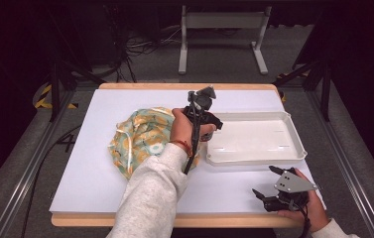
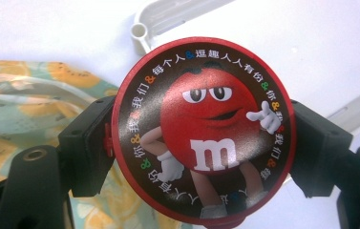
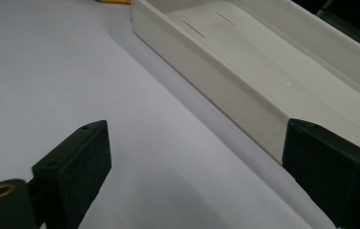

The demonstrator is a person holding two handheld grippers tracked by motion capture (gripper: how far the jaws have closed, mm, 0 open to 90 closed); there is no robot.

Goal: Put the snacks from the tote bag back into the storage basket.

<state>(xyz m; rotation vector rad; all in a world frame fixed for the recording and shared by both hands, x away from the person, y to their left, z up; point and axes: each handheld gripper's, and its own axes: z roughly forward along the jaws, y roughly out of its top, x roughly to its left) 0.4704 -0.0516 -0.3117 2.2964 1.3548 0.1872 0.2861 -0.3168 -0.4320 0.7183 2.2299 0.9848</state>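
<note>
— Item under inspection?
— Round disc (image 2: 201, 143), flat, red-rimmed, glossy dark face. Printed with a red cartoon candy figure, white "m" on the belly, white gloves, ring of small characters and coloured ampersands around the edge.
— Position?
— Clamped edge-on between the two black jaws of the left gripper (image 2: 201, 148), one jaw at each side of the rim. Held up off the table, above the edge of the cloth and near a corner of the tray.
— Cloth?
— Patterned fabric bag (image 1: 142, 139), crumpled, soft, pale green with orange round prints and light cord or trim. Lying on the left half of the table.
— Tray?
— White tray (image 1: 254, 148), rectangular, shallow, rounded corners, smooth matte plastic, thin slots in the floor. Right of the bag, on the table.
— Table?
— White sheet surface (image 1: 90, 163), smooth, over a pale wood-coloured board visible at the edges.
— Second tool?
— Right gripper (image 1: 269, 183) near the front right corner of the table, just in front of the tray, jaws spread wide, nothing between them. Black, blocky pads (image 3: 79, 164), finely textured.
</note>
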